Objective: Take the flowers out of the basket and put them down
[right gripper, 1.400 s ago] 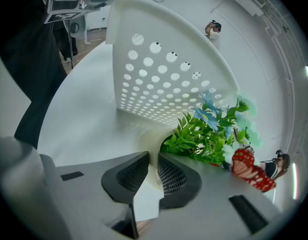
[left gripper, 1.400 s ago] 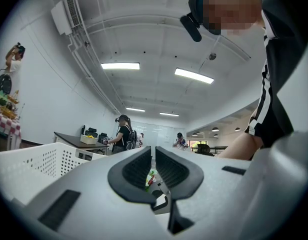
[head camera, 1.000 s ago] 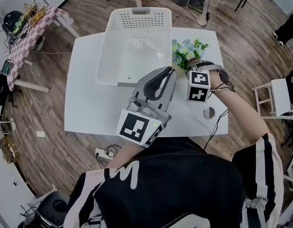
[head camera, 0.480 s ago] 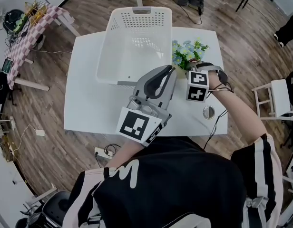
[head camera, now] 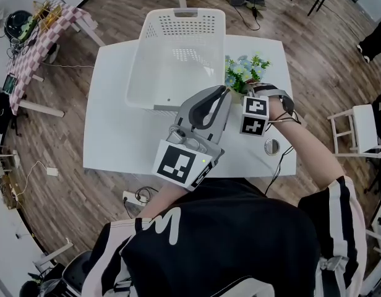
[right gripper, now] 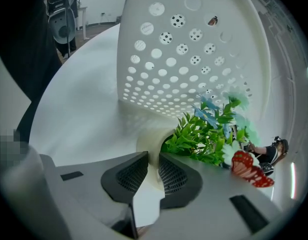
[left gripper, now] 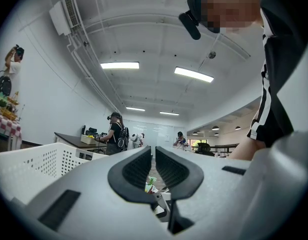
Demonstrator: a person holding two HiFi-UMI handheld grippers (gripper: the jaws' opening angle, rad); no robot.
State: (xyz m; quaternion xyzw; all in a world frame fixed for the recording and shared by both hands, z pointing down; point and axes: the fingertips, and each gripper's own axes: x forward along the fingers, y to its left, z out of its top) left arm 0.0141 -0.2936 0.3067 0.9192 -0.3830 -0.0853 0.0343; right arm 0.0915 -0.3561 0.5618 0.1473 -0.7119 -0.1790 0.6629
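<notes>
Where right tongs (right gripper: 153,157) grip, flowers (right gripper: 208,130) partly hidden.

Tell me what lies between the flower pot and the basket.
Only a bare strip of white table lies between the pot of flowers and the basket; the right gripper view shows it.

Potted flowers (head camera: 242,73) just beside white basket (head camera: 184,25)

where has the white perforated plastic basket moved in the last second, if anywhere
No. The white perforated plastic basket keeps its spot against the white table and its far-left corner.
</notes>
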